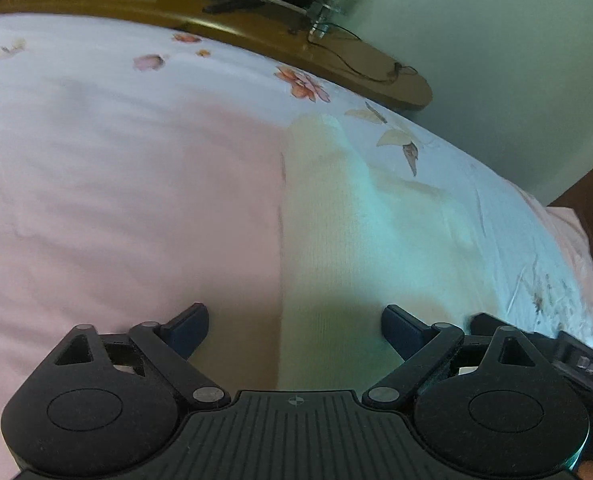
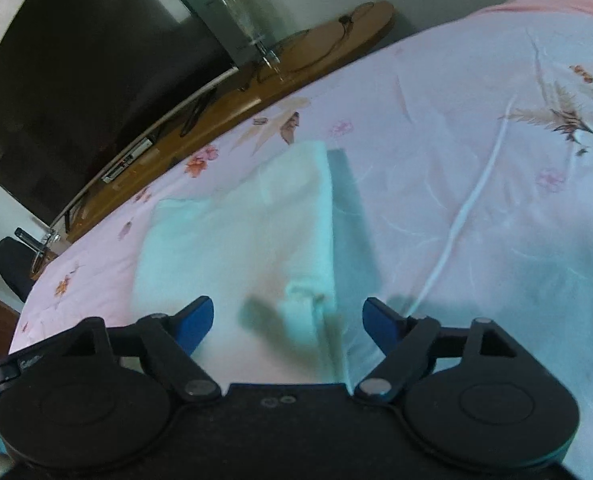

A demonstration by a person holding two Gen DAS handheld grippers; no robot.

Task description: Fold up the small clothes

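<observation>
The blue-padded fingers (image 2: 194, 322) of the right gripper (image 2: 287, 320) stand spread with nothing pinched, and those of the left gripper (image 1: 295, 328) are likewise apart and empty. Below both lies the pale cream knitted garment (image 2: 236, 232), on the pink floral bedsheet (image 2: 456, 160), already doubled into a narrow panel (its far end nearest the brown wooden TV bench (image 2: 224, 108)). Judging by that shape, one fold seems laid and released, with a crosswise fold probably left, while both grippers tilt steeply down over the garment's near end.

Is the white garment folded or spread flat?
Folded: the garment lies as a compact block with a raised straight edge casting shadow on the bedsheet.
</observation>
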